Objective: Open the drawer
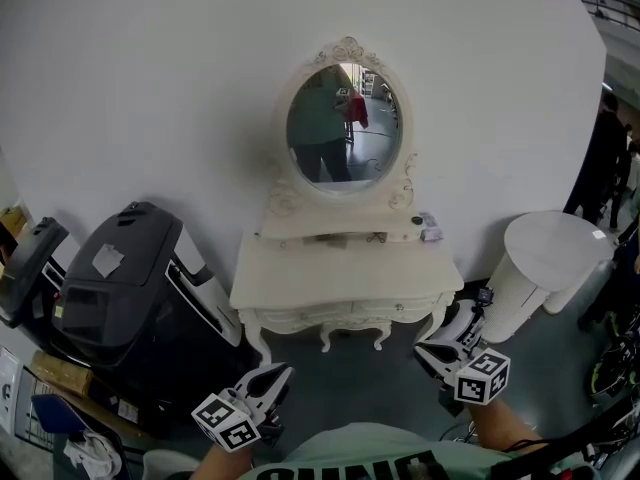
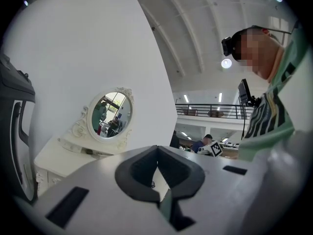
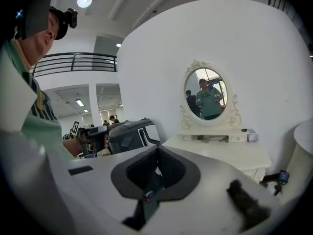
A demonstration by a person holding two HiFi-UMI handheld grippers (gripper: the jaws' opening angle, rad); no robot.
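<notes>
A white dressing table (image 1: 340,273) stands against the curved white wall, and its drawer fronts (image 1: 345,315) are closed under the top. Both grippers hang in the air in front of it, apart from it. My left gripper (image 1: 277,374) is at the lower left, its jaws together with nothing between them. My right gripper (image 1: 458,318) is at the table's right front corner, jaws closed and empty. The left gripper view has the closed left gripper (image 2: 157,153) with the table (image 2: 58,153) off to the left. In the right gripper view, the table (image 3: 230,153) lies ahead and to the right of the right gripper (image 3: 157,154).
An oval mirror (image 1: 343,123) tops the table, with small items (image 1: 430,230) on its shelf. A large black machine (image 1: 130,288) stands close on the left. A white round stand (image 1: 550,258) is at the right, and a small dark gadget (image 1: 485,294) lies near it. People stand at the far right.
</notes>
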